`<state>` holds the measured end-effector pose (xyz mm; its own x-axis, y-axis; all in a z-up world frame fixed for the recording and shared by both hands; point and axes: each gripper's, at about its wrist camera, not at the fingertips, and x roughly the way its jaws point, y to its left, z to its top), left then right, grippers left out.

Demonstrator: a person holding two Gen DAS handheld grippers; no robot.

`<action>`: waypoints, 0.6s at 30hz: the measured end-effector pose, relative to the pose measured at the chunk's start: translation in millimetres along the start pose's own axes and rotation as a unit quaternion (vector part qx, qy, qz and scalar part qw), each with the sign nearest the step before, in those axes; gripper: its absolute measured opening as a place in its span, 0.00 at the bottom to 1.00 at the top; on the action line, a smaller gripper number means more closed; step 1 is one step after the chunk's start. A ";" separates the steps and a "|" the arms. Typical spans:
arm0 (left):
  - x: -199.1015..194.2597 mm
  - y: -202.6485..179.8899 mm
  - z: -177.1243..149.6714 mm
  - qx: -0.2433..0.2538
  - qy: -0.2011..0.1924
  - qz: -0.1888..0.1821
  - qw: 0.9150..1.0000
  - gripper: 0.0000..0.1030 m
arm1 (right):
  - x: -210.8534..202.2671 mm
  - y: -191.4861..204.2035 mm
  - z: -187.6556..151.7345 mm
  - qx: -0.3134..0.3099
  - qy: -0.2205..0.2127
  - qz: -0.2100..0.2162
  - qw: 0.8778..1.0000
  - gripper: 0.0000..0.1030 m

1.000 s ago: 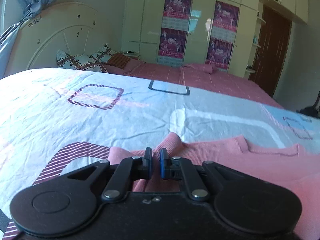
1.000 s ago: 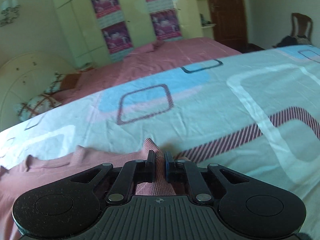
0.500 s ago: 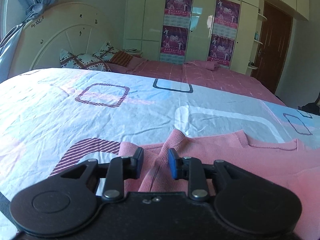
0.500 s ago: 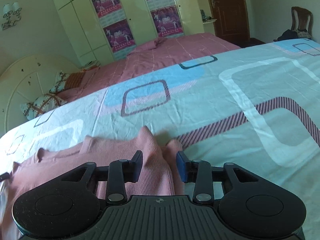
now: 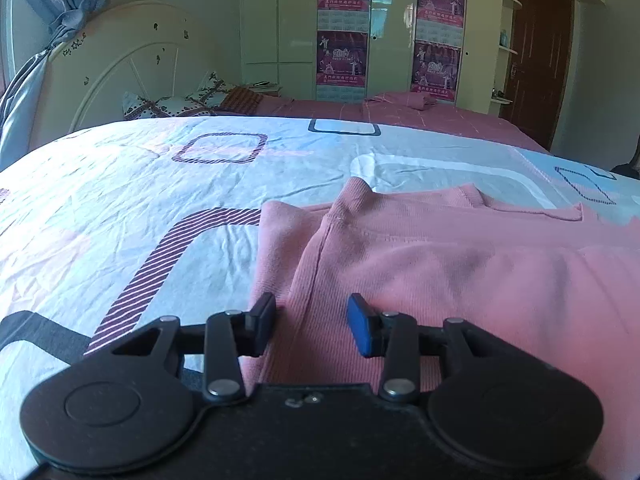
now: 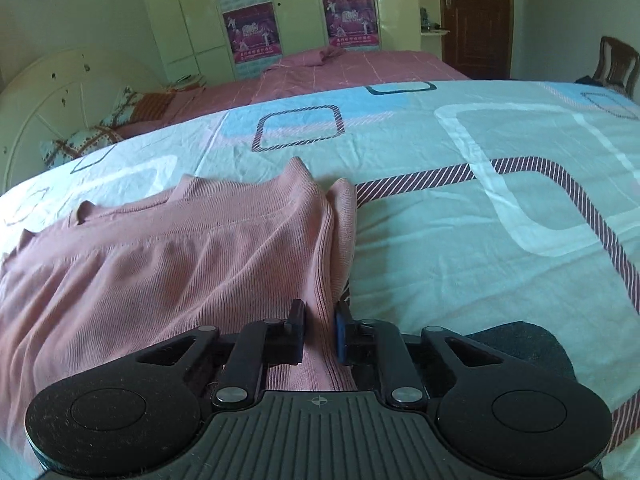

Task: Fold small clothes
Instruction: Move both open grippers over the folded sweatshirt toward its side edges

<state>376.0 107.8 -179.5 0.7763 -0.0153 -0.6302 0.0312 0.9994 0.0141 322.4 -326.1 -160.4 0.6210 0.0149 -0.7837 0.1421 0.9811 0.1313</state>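
Now the pink knit top (image 5: 460, 264) lies flat on the patterned bedsheet (image 5: 120, 208), its far edge doubled so that a folded layer sits over the lower one, with a small peak of cloth standing at each far corner. A second ago both grippers were clenched on those far corners; half a second ago they had begun to part; now both have drawn back along the garment's side edges, so the corners lie let go. As a judgement, one fold has just been laid down and released, and the next grasp is being sought nearer the top's near edge.

On the top's left side edge, the left gripper (image 5: 312, 326) has its jaws spread wide, holding nothing; the ribbed seam runs between them, and whether the pads touch it cannot be told. On the top's right side edge, the right gripper (image 6: 319, 330) has its jaws much closer together, straddling the doubled edge; a narrow gap shows on either side of the cloth, so it looks parted rather than pinching, about to close.

Beyond the top, a second bed (image 6: 352, 68) with a pink cover and the wardrobe (image 5: 380, 28) stand well apart.
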 end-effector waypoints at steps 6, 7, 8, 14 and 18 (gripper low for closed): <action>3.9 1.7 -1.1 -0.003 0.001 0.019 1.000 0.35 | 1.5 -6.2 -7.6 -0.010 -0.002 -0.052 0.999 0.08; 4.0 1.3 -0.2 -0.004 0.003 0.021 1.000 0.35 | 1.3 -8.2 -6.0 -0.002 0.001 -0.055 0.998 0.08; 4.0 0.7 1.6 -0.005 0.008 0.023 1.000 0.35 | 0.6 -11.2 -3.4 0.010 0.004 -0.051 0.999 0.08; -2.0 -3.4 11.5 -0.007 0.032 0.027 0.999 0.39 | -27.4 -4.7 3.4 0.021 -0.022 -0.041 0.999 0.08; -15.7 -10.1 15.4 -0.005 0.023 0.021 1.000 0.41 | -39.3 18.7 11.5 0.012 -0.037 -0.005 0.999 0.09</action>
<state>373.2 97.5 -157.8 0.7465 0.0272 -0.6648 -0.0063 0.9994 0.0338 309.6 -310.6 -120.2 0.6739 -0.0102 -0.7387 0.1662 0.9764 0.1382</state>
